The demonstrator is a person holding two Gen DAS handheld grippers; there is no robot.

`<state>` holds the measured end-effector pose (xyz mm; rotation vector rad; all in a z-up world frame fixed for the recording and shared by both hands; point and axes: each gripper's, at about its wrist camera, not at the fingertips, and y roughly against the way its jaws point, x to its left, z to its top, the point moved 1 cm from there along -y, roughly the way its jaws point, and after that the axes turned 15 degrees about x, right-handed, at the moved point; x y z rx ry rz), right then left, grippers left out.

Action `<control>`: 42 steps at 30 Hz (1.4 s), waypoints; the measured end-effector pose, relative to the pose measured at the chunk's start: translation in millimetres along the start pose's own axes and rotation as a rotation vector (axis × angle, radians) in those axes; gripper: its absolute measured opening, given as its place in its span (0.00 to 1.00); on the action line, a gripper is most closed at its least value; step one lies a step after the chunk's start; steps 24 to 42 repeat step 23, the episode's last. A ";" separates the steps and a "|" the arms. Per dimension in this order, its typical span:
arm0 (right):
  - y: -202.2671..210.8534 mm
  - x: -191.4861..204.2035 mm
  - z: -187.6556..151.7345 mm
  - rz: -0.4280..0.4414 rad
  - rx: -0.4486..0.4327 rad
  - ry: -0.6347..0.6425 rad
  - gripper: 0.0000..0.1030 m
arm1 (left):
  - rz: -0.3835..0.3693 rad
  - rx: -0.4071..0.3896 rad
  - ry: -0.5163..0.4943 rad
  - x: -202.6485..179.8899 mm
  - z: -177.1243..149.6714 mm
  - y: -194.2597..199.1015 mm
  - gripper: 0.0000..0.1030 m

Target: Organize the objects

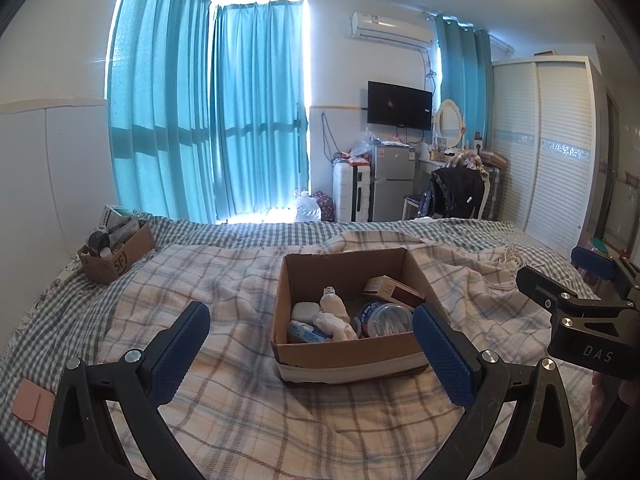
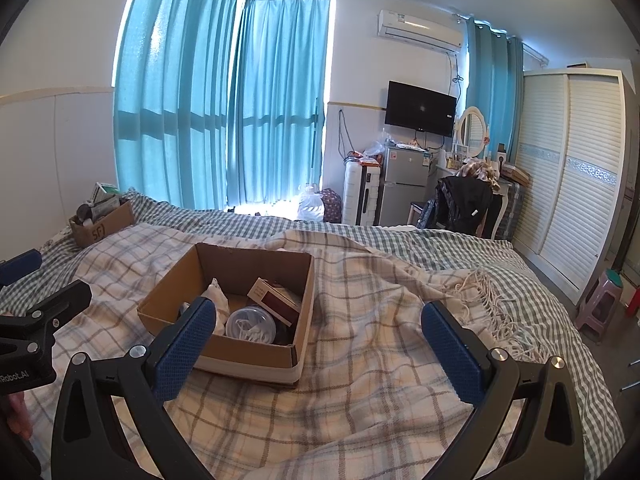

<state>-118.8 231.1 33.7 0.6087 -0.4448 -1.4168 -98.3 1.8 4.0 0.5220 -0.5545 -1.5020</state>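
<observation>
Currently both grippers are hovering over the plaid blanket (image 1: pixel 240 400), neither one gripping or touching anything. Left gripper (image 1: pixel 312 344) is sitting with jaws spread wide, blue pads framing the near edge of the cardboard box (image 1: pixel 348 354) — no contact visible. Right gripper (image 2: pixel 320 344) is likewise gaping wide, the same box (image 2: pixel 248 350) lying just beyond its left finger (image 2: pixel 186 344), its right finger over bare blanket (image 2: pixel 360 400).

Box is resting open on the blanket mid-bed. Inside it: a round clear-lidded container (image 1: pixel 386 318), a red-and-white carton (image 1: pixel 394 290) leaning at the far right, white crumpled cloth (image 1: pixel 336 316), a small white case (image 1: pixel 304 312) and a blue packet (image 1: pixel 306 332).

A second cardboard box (image 1: pixel 114 258) is sitting well apart at the bed's far left — packed with items too small to identify.
</observation>
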 end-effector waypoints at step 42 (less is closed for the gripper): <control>-3.5 2.3 -1.9 -0.002 0.013 0.001 1.00 | 0.005 0.015 0.018 3.2 -2.2 -2.8 1.00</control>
